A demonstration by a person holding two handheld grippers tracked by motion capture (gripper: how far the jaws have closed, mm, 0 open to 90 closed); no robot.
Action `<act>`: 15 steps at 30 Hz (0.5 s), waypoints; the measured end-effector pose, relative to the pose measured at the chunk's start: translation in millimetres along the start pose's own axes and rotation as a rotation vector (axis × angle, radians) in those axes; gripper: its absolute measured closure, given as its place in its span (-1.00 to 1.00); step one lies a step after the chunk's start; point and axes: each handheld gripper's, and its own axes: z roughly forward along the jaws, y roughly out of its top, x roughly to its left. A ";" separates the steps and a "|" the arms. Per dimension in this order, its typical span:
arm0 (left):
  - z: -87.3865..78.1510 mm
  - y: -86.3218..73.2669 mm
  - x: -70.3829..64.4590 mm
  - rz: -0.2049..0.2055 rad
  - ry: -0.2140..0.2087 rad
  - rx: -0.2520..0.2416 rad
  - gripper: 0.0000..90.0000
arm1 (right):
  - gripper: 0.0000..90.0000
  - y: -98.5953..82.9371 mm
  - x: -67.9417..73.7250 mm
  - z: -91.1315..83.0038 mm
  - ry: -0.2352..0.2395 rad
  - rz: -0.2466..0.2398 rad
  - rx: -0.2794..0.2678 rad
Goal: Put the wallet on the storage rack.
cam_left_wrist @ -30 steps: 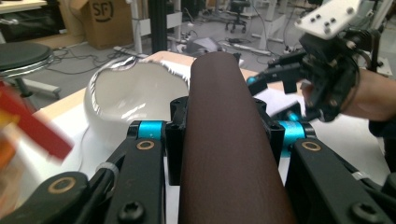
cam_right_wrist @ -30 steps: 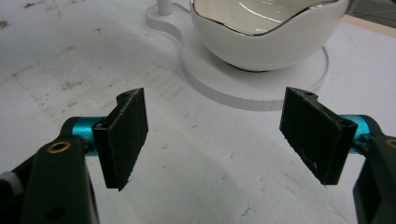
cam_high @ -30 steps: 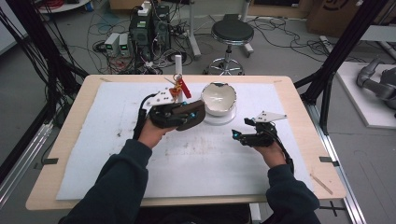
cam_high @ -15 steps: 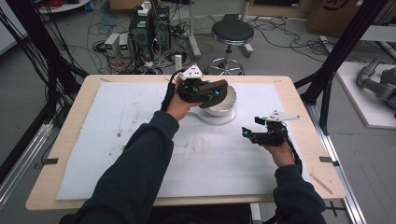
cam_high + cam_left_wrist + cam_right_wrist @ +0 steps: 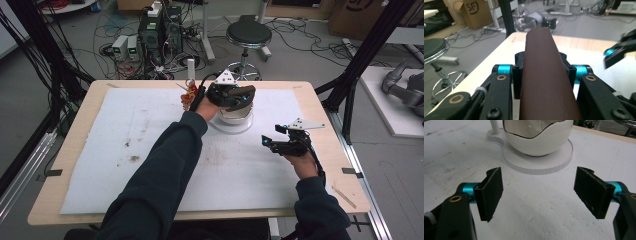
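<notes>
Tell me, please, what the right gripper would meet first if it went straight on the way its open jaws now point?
Probably the round white base under the white egg-shaped bowl. The right gripper points at it across bare white mat, with nothing between. How high it travels is unclear, so it might strike the bowl itself.

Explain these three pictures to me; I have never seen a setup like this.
A person sits at a table covered by a white mat and holds a hand-operated two-jaw gripper in each hand. The high view looks down from above. There the left gripper is over a white bowl on a round white base, carrying a brown cylinder. The right gripper is off to the right above the mat. The other two pictures come from cameras riding on the grippers. The left gripper view looks along the brown cylinder clamped between the black jaws. The right gripper view shows its gripper wide open and holding nothing, facing the bowl.
</notes>
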 end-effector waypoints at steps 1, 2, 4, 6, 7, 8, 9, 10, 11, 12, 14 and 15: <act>2.7 -2.7 0.7 -0.003 0.009 0.010 0.40 | -0.47 -0.1 -0.2 -0.3 0.000 0.000 0.000; 4.6 -5.4 1.9 -0.008 0.017 0.023 0.40 | -0.47 -0.1 -0.4 -0.4 0.000 0.002 -0.003; 7.3 -10.2 4.9 -0.018 0.029 0.043 0.38 | -0.47 -0.2 -1.0 -0.9 0.000 0.001 -0.005; 8.7 -13.0 6.6 -0.057 0.044 0.043 0.29 | -0.47 -0.5 -1.1 -1.3 0.000 0.004 -0.004; 8.3 -13.2 7.3 -0.067 0.049 0.048 0.19 | -0.47 -0.6 -1.3 -1.3 0.001 0.002 -0.004; 8.1 -13.2 7.5 -0.078 0.054 0.045 0.13 | -0.47 -0.8 -1.5 -1.2 0.002 0.002 -0.003; 6.7 -12.9 8.2 -0.083 0.058 0.051 0.06 | -0.47 -1.0 -1.7 -1.1 0.001 0.004 -0.002; 5.0 -12.8 8.0 -0.092 0.060 0.043 0.04 | -0.47 -1.1 -1.9 -0.9 0.000 0.003 0.000; 2.0 -12.4 8.4 -0.091 0.064 0.043 0.04 | -0.47 -1.1 -1.8 -0.7 0.000 0.003 0.000; -0.7 -12.4 8.8 -0.096 0.065 0.034 0.04 | -0.47 -1.1 -1.1 -0.6 0.002 0.005 0.001; -8.0 -12.0 9.5 -0.097 0.070 0.025 0.03 | -0.47 -1.0 -0.6 -0.4 0.002 -0.001 0.000; -13.4 -12.3 9.3 -0.106 0.075 0.017 0.03 | -0.47 -0.9 -0.2 -0.4 0.000 -0.001 0.003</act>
